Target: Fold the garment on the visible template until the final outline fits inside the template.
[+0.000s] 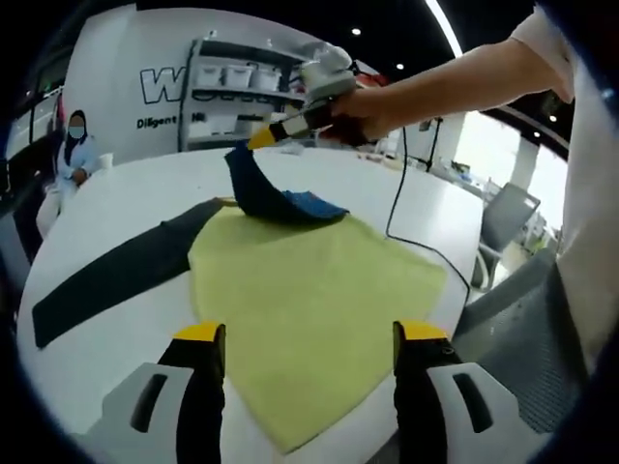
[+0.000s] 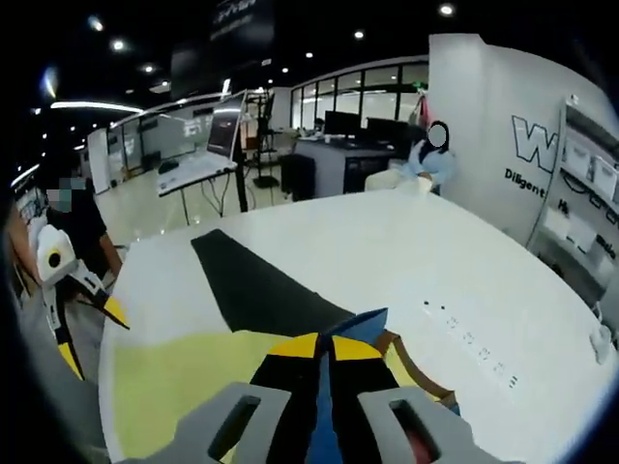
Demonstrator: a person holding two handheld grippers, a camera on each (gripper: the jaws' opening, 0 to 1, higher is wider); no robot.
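Note:
A yellow-green sheet (image 1: 309,300) lies flat on the white round table (image 1: 135,193). At its far edge a dark blue garment (image 1: 266,193) is lifted by one corner, the rest trailing on the sheet. My right gripper (image 1: 261,139), held by a person's hand, is shut on that corner. In the right gripper view the blue cloth (image 2: 324,406) runs between its closed yellow tips (image 2: 326,348). My left gripper (image 1: 309,336) hovers open over the sheet's near part and holds nothing. It also appears as the left gripper (image 2: 92,333) beside the yellow sheet (image 2: 184,387).
A long black strip of cloth (image 1: 106,275) lies on the table left of the sheet, and reaches away in the black strip (image 2: 261,290). A black cable (image 1: 397,193) crosses the table's right side. A chair (image 1: 503,232) stands beyond the edge. A seated person (image 1: 75,145) is at the far side.

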